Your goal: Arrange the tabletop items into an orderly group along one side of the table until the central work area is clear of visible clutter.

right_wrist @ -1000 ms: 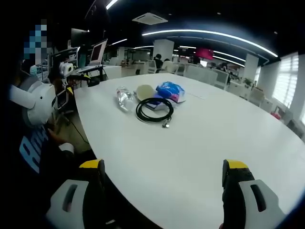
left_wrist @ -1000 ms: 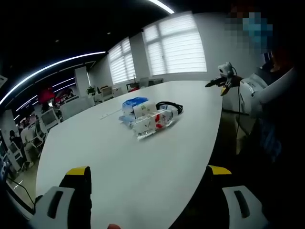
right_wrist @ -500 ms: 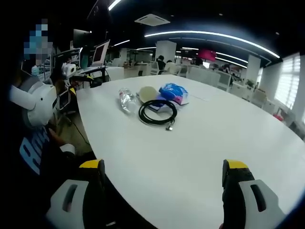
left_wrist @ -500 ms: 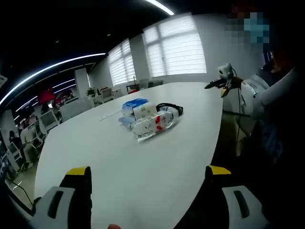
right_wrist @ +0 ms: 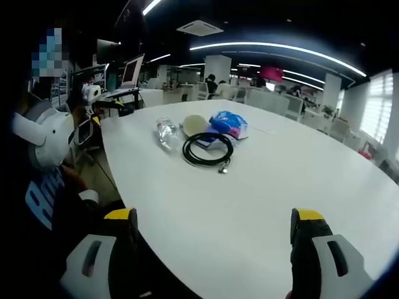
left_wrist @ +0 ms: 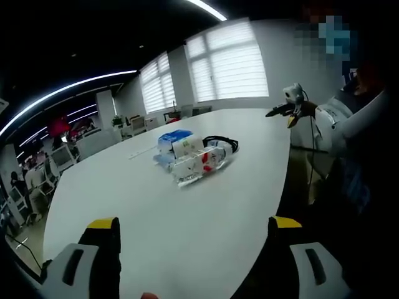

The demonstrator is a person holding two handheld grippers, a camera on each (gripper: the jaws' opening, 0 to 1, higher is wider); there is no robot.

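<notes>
The items lay close together on the white worktop point(right_wrist: 299, 187) near one edge: a clear bottle point(right_wrist: 163, 132), a black coiled cable point(right_wrist: 207, 151) and a blue packet point(right_wrist: 228, 123). Both the left tongs point(left_wrist: 194, 233) and the right tongs point(right_wrist: 215, 230) stood wide and empty (well apart from the items), so the grouping looked mostly done.

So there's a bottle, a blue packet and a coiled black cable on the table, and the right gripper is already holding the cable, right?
Not quite. The bottle, blue packet and coiled black cable are on the white table, but the right gripper holds nothing: in the right gripper view its jaws stand wide open, well short of the cable.
</notes>
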